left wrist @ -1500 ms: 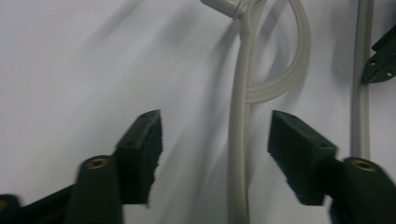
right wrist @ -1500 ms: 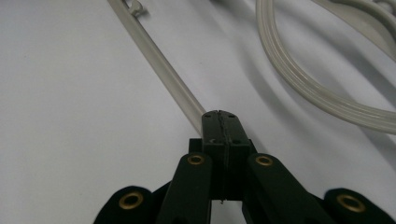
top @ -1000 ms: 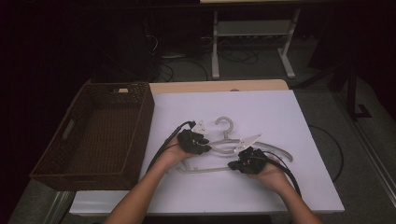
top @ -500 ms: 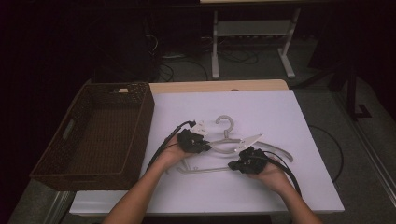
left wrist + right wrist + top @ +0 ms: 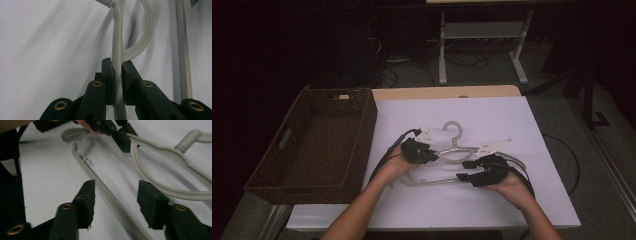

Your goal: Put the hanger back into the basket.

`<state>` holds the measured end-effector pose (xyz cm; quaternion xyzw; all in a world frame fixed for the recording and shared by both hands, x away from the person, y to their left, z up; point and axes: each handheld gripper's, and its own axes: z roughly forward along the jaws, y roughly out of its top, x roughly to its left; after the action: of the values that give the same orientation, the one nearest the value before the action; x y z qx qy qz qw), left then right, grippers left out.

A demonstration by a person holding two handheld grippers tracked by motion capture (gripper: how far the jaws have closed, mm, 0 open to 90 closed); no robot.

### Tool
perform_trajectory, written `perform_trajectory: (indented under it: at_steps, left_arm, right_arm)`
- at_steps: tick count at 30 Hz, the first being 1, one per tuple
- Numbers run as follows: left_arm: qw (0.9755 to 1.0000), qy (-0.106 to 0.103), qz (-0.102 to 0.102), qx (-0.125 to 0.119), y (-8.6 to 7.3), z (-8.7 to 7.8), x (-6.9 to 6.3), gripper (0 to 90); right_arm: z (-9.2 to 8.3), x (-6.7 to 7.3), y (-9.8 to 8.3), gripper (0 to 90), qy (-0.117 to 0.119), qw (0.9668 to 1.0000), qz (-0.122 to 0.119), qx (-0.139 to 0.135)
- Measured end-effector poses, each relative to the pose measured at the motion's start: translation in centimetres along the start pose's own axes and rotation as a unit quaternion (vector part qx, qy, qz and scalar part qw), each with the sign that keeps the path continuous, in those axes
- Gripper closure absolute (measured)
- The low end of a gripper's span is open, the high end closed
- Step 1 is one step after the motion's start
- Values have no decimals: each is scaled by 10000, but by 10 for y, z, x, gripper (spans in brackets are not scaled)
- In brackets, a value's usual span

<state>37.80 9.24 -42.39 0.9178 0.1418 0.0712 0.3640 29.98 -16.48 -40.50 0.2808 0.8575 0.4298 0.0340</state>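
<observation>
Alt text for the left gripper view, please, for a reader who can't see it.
The left gripper is shut on a thin grey bar of the plastic hanger, its two black pads pressing it from either side. A curved strand of the hanger loops off behind the jaws, over the white table cover.

Hanger point(image 5: 112, 195) bar beyond bottom edge

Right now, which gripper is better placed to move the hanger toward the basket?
Left, probably. The left gripper is clamped on the grey hanger and sits nearer the wicker basket. The right gripper has just been opening; the hanger's bar passes between its jaws untouched.
</observation>
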Motion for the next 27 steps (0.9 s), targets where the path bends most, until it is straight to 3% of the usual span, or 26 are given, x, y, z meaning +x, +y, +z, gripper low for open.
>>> perform_trajectory:
  at_steps: [8,19,27]
  left_arm:
    - [9999,100,-84,-41,8,-19,-4,826]
    - [9990,430,-33,124,26,-54,-7,825]
    - [9971,723,-202,123,35,-85,-4,825]
  right_arm:
    - [-22,-1,3,269,-133,9986,133,-500]
    - [-39,9,12,192,-271,9953,-98,-925]
    - [-52,12,16,186,-286,9916,-179,-1246]
